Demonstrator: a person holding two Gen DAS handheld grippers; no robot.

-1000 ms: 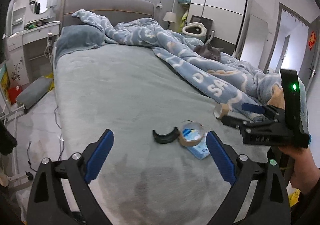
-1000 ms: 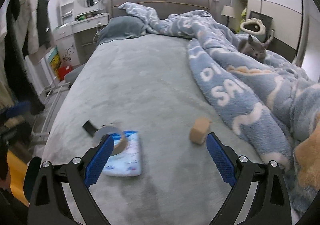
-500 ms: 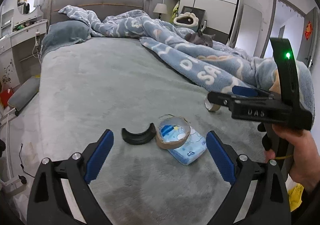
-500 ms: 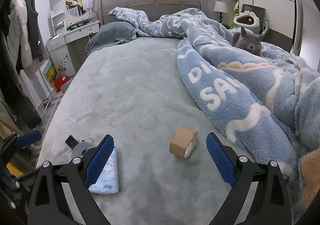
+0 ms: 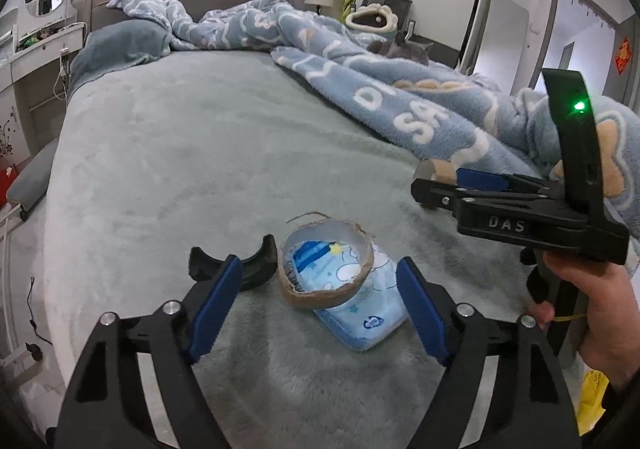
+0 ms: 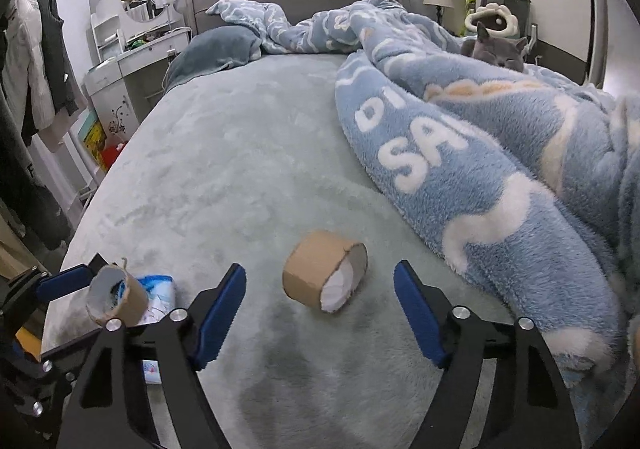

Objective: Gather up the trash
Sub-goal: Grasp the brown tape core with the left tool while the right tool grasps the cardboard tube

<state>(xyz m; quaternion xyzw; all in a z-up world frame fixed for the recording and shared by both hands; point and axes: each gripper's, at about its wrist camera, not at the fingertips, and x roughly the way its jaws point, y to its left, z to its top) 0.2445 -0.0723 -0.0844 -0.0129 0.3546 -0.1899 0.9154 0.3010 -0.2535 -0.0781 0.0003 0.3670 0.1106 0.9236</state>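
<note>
Hovering over a bed (image 6: 248, 153), the spread left gripper (image 5: 320, 301) frames a tape ring (image 5: 326, 269); the spread right gripper (image 6: 320, 309) frames a cardboard roll (image 6: 325, 275).

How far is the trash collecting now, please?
Nothing looks collected yet. Both grippers, left gripper and right gripper, are open and empty. Left lines up on the thin cardboard ring atop the blue tissue pack; right on the brown cardboard roll. The black curved piece remains.

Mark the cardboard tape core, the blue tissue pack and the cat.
cardboard tape core (image 6: 310, 273): right wrist view, on its brown outer wall.
blue tissue pack (image 5: 370, 311): left wrist view, on its printed top face.
cat (image 6: 496, 51): right wrist view, on its face.
</note>
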